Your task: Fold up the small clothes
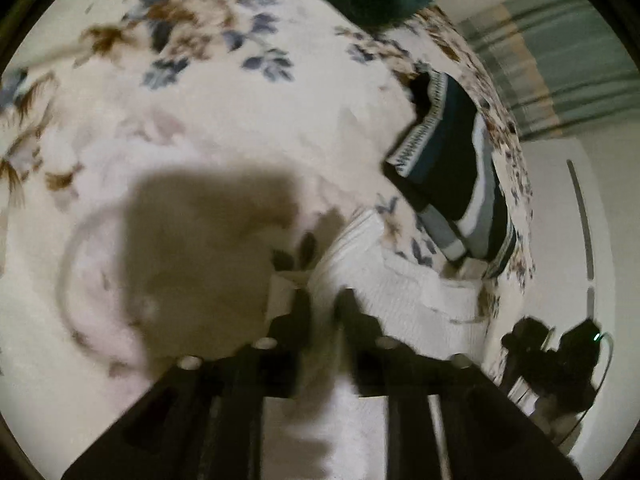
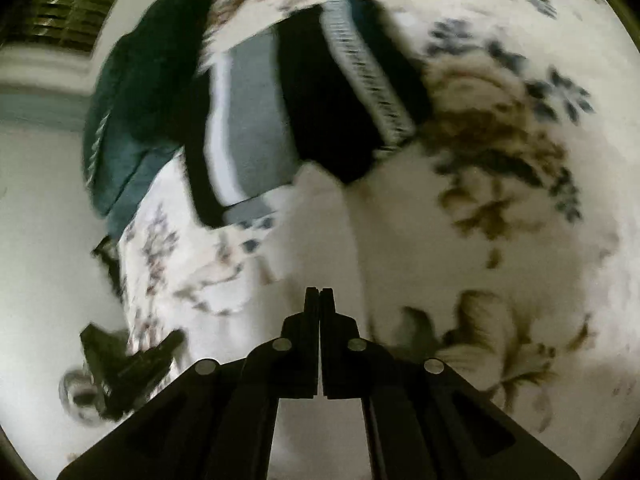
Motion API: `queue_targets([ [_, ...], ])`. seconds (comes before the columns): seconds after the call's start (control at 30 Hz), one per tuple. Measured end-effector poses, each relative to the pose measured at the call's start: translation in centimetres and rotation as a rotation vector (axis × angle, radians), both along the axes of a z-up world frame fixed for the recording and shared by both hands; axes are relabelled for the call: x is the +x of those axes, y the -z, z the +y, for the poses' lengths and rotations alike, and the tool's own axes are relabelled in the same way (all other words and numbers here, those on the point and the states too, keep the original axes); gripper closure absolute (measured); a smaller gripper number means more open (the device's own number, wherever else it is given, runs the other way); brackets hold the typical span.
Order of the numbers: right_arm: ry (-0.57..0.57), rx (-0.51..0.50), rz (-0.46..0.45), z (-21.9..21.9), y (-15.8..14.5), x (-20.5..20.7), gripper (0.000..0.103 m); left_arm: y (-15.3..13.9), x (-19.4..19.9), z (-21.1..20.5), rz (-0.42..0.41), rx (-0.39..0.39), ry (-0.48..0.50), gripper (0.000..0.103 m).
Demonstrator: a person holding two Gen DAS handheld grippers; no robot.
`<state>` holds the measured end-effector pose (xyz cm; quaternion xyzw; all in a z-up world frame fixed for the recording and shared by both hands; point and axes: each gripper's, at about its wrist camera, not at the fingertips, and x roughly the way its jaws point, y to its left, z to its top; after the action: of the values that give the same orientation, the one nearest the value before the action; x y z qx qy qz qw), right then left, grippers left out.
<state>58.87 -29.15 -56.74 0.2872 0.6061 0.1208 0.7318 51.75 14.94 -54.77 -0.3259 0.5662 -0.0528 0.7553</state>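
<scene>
Left gripper [image 1: 323, 300] clamped on white ribbed knit garment [image 1: 404, 296], lifted over floral bedspread [image 1: 224, 120]. Right gripper [image 2: 319, 300] empty, jaws together. Next, probably: open right, seize free edge.

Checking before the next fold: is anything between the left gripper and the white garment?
No. The left gripper is already shut on the white garment, cloth pinched between its fingers. The striped clothes lie apart, further along the floral bedspread.

Ribbed white knit garment [image 1: 400, 292] on fuzzy floral blanket [image 1: 240, 120]; matt black claw [image 1: 324, 304].
</scene>
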Motion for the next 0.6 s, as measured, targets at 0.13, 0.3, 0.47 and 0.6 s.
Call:
queue_targets([
  [0.13,-0.117,0.021,0.001,2.6,-0.2,-0.2,0.045,-1.2,0.4,-1.3,-0.059,0.07,0.056,0.045],
  [0.3,-0.214,0.013,0.096,6.4,3.7,0.0,0.083,-0.2,2.4,-3.2,-0.054,0.131,0.106,0.098],
  [0.47,-0.191,-0.064,-0.015,6.2,0.5,-0.4,0.096,-4.5,2.5,-3.2,-0.176,0.113,0.07,0.099],
  [0.6,-0.126,-0.083,-0.048,4.7,-1.7,0.7,0.097,-4.7,4.0,-2.0,-0.17,0.079,0.024,0.099],
])
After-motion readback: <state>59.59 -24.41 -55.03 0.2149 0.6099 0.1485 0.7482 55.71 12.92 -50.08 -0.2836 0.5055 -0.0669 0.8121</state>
